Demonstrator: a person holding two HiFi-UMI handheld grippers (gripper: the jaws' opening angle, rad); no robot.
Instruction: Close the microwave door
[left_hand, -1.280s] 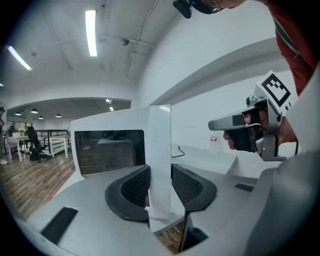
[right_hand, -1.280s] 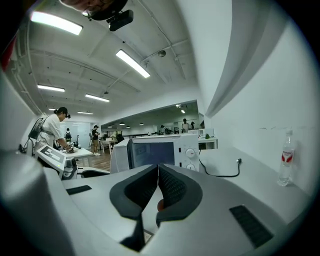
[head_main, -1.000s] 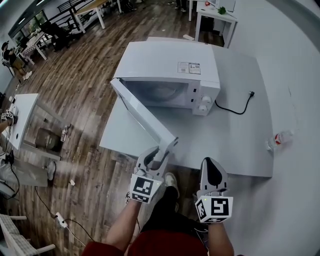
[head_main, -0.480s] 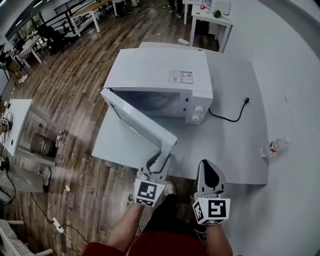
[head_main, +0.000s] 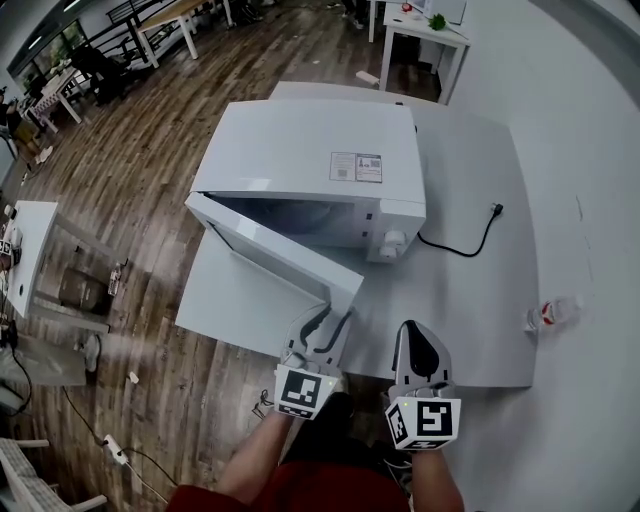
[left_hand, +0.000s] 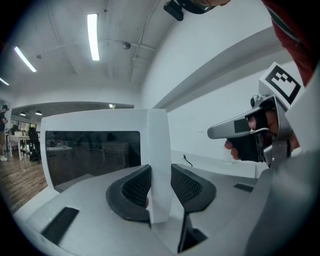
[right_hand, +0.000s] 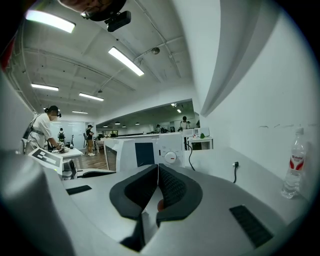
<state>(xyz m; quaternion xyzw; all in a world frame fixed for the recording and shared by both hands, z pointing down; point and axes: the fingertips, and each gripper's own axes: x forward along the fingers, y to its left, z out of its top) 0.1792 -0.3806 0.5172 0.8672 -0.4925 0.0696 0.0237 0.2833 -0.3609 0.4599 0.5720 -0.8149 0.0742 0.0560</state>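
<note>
The white microwave stands on the grey table with its door swung partly open toward me. My left gripper is at the door's free edge; in the left gripper view the white door edge runs between the two pads, which press on both its faces. The jaws have just been closing on it. Beside it on the right, my right gripper hovers over the table's near edge, shut with nothing in it. In the right gripper view the pads of my right gripper meet.
A black power cord trails right of the microwave. A plastic bottle lies near the table's right edge. A white side table stands on the wood floor at left, with more tables far behind.
The door has swung nearer to the microwave's front, with my left gripper following on its edge. My right gripper has moved forward alongside.
</note>
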